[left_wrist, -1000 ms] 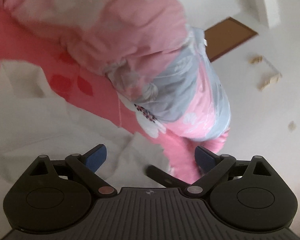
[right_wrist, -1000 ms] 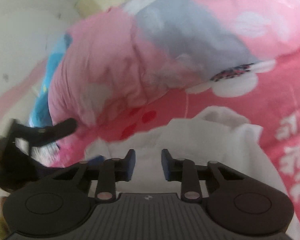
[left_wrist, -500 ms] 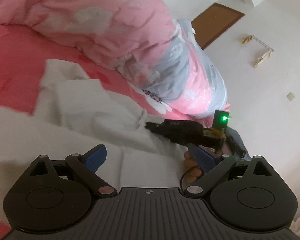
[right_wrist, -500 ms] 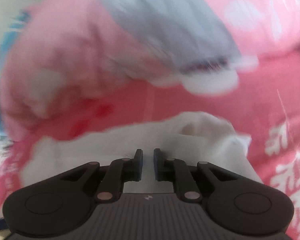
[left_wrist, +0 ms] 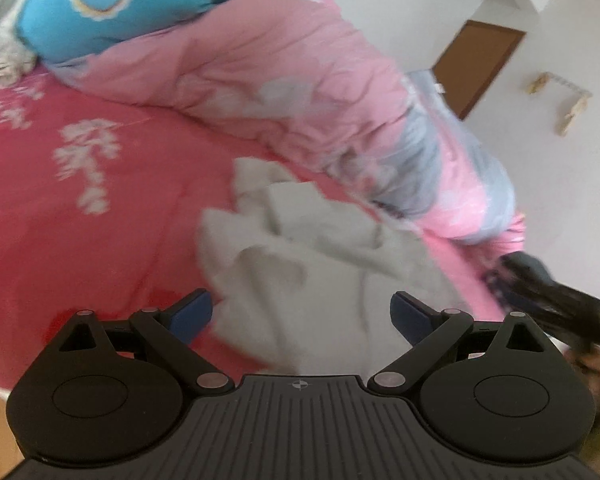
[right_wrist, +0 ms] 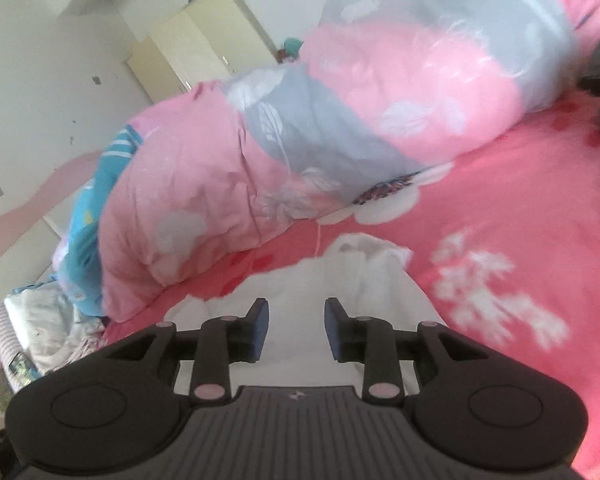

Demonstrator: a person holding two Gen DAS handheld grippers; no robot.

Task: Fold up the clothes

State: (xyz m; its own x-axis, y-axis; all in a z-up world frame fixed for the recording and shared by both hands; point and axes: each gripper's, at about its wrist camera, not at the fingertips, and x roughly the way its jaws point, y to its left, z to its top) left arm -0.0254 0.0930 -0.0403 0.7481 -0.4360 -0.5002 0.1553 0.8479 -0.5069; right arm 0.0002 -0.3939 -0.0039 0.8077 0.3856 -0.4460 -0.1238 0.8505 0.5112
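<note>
Evidently the work sits between grasps — neither pair of tongs has cloth in it. The white garment [left_wrist: 320, 256] lies crumpled on the red flowered bedsheet [left_wrist: 100, 240], close to the near edge of the bed and just in front of the rolled pink and grey duvet [left_wrist: 300, 92], with a blue pillow [left_wrist: 112, 4] behind that. It is bunched into soft ridges, a loose flap turned up toward the duvet, and no clean fold line shows yet.

The left tongs [left_wrist: 302, 316] are spread wide above the garment's near part, nothing between the blue pads. The right tongs [right_wrist: 294, 322] hang over the garment [right_wrist: 340, 280] as well; their jaws are opening and stand partly apart, and the cloth is below them rather than pinched. In the left wrist view the right tool shows only as a dark blur at the right edge, clear of the fabric.

By the look of it, the step in hand is the set-up for a fold: the piece wants spreading flat before it can be doubled over. The next move probably calls for each pair of tongs to drop to an outer edge or corner — well apart from one another — and close on a single layer, then draw the cloth taut across the sheet. Blur makes the hems hard to find, so which corner is which cannot be told.
</note>
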